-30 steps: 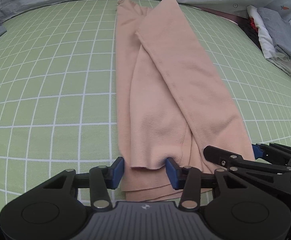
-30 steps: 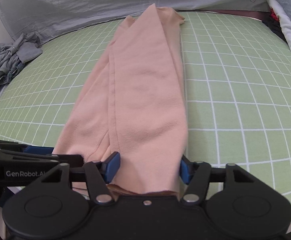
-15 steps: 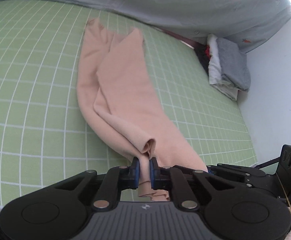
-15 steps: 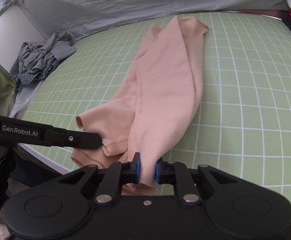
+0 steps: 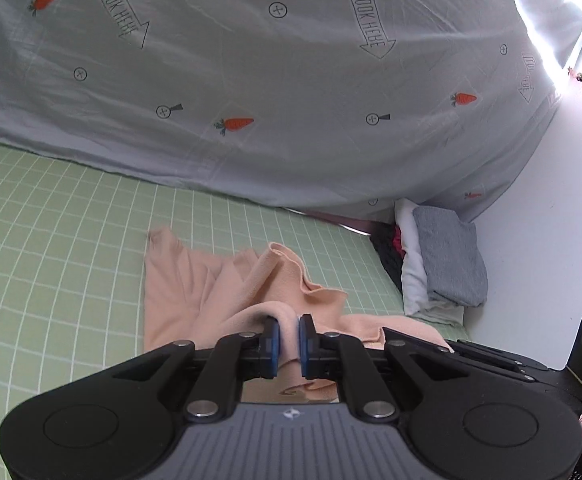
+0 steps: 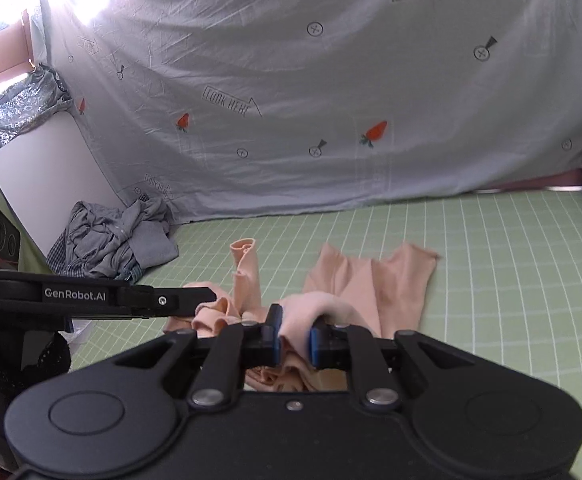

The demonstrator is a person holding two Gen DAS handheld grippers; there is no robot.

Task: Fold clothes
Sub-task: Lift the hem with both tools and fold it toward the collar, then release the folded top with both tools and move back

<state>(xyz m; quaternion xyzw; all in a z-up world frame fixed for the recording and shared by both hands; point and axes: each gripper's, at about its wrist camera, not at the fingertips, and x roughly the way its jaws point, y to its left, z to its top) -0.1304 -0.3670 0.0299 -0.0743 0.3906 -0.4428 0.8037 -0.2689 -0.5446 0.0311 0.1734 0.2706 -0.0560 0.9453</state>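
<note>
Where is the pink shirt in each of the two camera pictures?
Left wrist view: the pink shirt lies low in the middle on the green checked sheet, with a fold pinched in the left gripper.
Right wrist view: it sits low in the middle, its far end right of centre, with a fold pinched in the right gripper.
Shared landmark: the grey carrot-print cloth hanging behind the bed.

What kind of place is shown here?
Probably a bedroom: a bed with a green checked sheet, a carrot-print cloth hung behind it, and folded clothes stacked at the edge.
</note>
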